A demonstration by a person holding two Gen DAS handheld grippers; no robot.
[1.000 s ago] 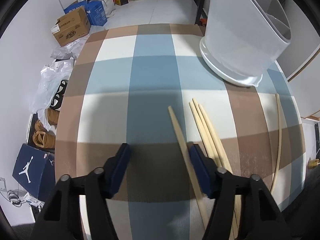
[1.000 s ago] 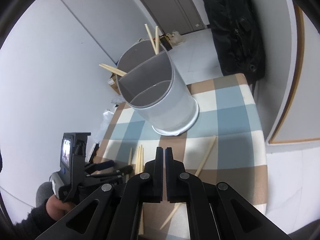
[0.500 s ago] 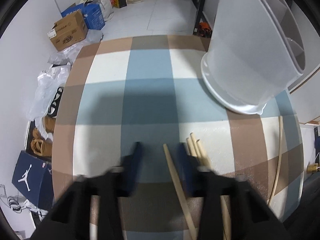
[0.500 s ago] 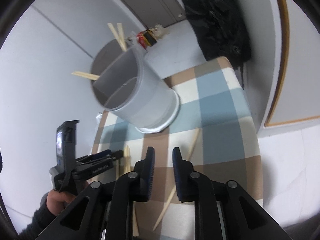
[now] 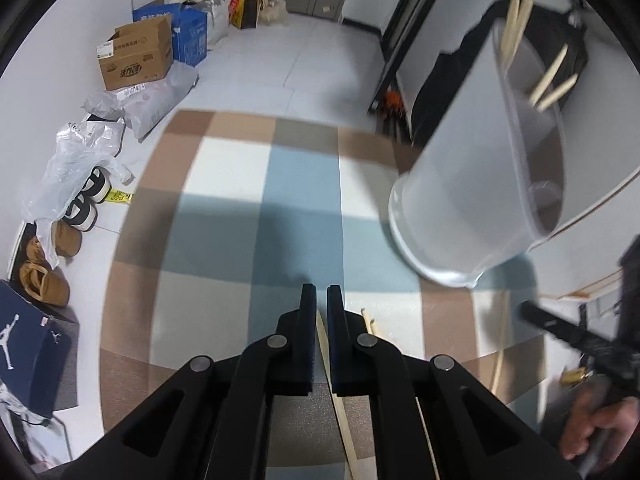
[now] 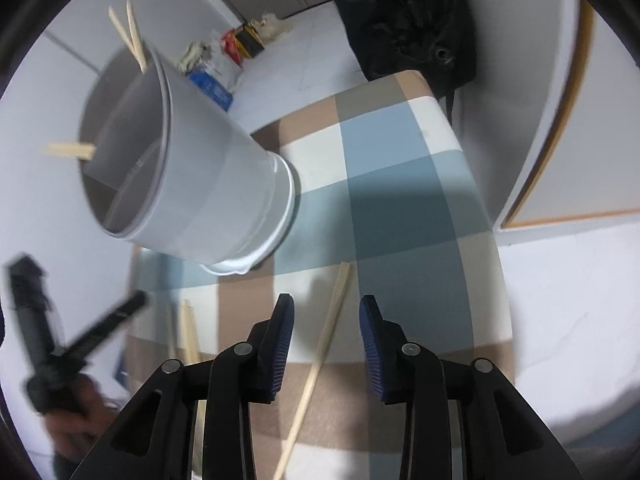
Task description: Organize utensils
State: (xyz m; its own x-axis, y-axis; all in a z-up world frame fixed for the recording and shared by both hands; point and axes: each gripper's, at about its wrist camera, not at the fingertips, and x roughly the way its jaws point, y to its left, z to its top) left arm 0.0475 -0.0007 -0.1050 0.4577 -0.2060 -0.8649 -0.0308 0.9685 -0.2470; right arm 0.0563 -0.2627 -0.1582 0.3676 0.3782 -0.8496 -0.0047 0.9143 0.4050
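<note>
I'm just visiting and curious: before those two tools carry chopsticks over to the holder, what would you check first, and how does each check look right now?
1. Left tool shut on a chopstick: ok.
2. That chopstick lifted off the checkered tablecloth: cannot tell.
3. Right tool opening, lone chopstick between its pads, ungripped: ok.
4. Utensil holder upright, compartments free: ok.
5. Other chopsticks clear of the left tool: cannot tell.

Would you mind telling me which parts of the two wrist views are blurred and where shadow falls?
Left wrist view: the utensil holder and the right tool at the edge are motion-smeared; a shadow band crosses the checked tablecloth. Right wrist view: the left tool is smeared, the lone chopstick sharp.
</note>
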